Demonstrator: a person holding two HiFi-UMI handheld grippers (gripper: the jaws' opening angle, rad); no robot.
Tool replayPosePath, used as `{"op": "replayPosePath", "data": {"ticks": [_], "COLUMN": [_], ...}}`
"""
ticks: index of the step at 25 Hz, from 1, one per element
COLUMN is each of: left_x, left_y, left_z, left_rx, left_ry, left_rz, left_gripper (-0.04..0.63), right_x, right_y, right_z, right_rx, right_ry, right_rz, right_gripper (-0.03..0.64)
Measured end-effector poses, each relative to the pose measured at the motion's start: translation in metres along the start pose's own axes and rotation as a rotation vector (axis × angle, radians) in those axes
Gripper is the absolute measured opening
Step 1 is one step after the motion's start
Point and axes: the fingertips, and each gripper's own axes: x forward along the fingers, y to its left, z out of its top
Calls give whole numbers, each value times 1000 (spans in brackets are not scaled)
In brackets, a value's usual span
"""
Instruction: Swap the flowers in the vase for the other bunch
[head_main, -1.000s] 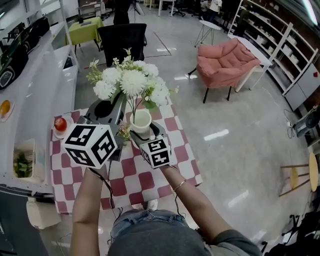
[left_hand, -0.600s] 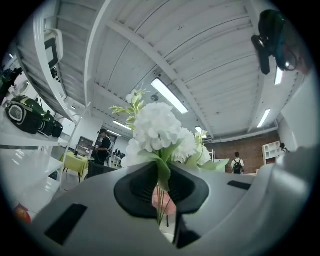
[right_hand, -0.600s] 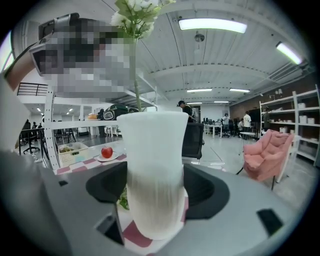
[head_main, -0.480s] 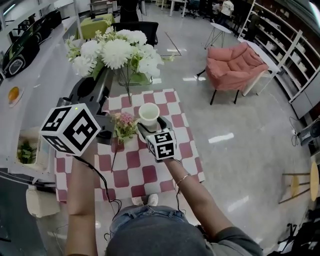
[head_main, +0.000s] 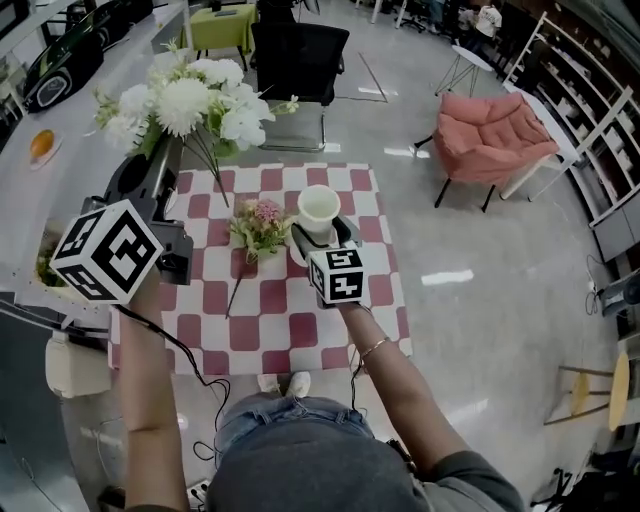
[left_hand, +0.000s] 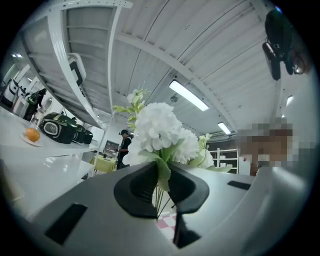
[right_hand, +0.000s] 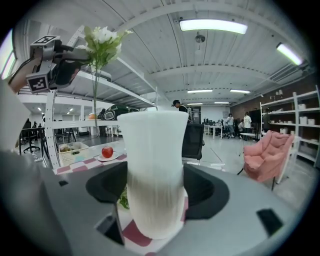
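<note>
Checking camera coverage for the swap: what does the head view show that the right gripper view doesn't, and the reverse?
Only the head view: the pink flowers lying on the checkered table. Only the right gripper view: the red apple. Both: the white vase in the right gripper, and the white bunch in the left gripper.

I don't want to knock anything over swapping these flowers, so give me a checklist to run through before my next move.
1. The white bunch is clear of the vase: ok, stems hang free to its left.
2. The left gripper has its jaws closed on the white stems: ok.
3. The right gripper has its jaws clamped on the vase, upright: ok.
4. The vase mouth is empty: ok.
5. The pink bunch lies on the table beside the vase: ok.
6. Water in the vase: cannot tell.
</note>
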Motion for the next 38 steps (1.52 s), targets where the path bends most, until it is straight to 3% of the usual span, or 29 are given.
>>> {"op": "replayPosePath", "data": {"ticks": [6,12,21,28,38], "left_x": [-19,-54,-81,-79,-42], "left_y": [29,78,118,142,145], "left_z": [-34,-88,-147,-196,-244], "left_rx": [18,-24,-40,-93,-95], "left_ry": [113,211,367,472,562], "left_rz": [126,258,376,430,411], "left_gripper": [40,40,40,40,40], "right_x": [-6,0,0,3,3], "right_y": [-11,-10,-7,-10,-9], "right_z": [13,4,2,3,4], "right_rx": [1,3,-1,-1,7], "right_ry": [-10,-10,-11,-10,-15], "right_rz": [2,2,7,9,5], "right_gripper": [351,347,345,345,345]}}
